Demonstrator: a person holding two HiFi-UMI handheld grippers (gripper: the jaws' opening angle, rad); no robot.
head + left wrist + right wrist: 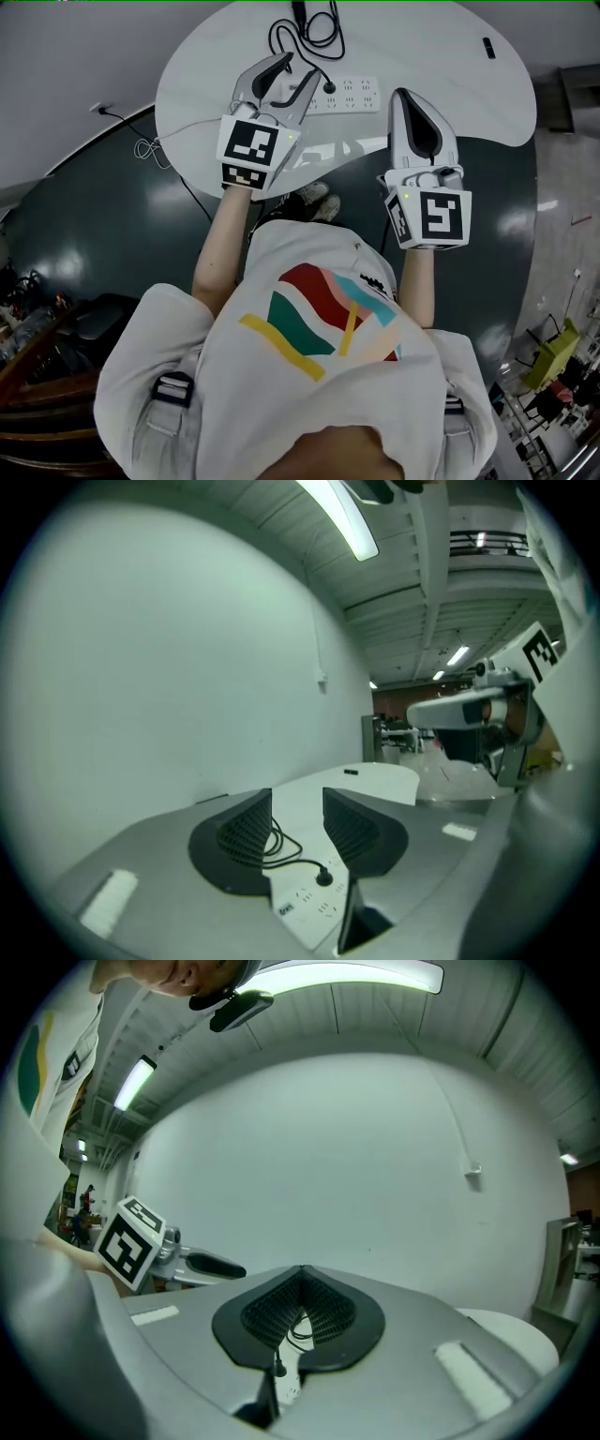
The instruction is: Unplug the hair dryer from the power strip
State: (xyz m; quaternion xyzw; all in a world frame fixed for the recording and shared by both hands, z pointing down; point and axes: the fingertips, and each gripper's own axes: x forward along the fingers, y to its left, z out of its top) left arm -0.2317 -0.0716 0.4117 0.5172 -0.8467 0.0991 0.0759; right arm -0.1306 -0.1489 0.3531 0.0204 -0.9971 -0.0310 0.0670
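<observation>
A white power strip (344,94) lies on the round white table (450,66), with a black plug (329,87) in its left end. The plug's black cable (314,33) coils toward a dark object (299,11) at the table's far edge, cut off by the frame. My left gripper (298,67) hovers open just left of the plug. In the left gripper view the plug (324,877) and strip (309,904) lie below the open gripper (297,803), nothing between the jaws. My right gripper (401,94) is shut and empty, right of the strip. Below it show the plug (279,1369) and strip (292,1387).
A small black item (488,47) lies at the table's far right. A thin cable (141,145) runs over the dark floor from a wall socket (98,110) at left. The person's shoes (316,198) show under the table's near edge.
</observation>
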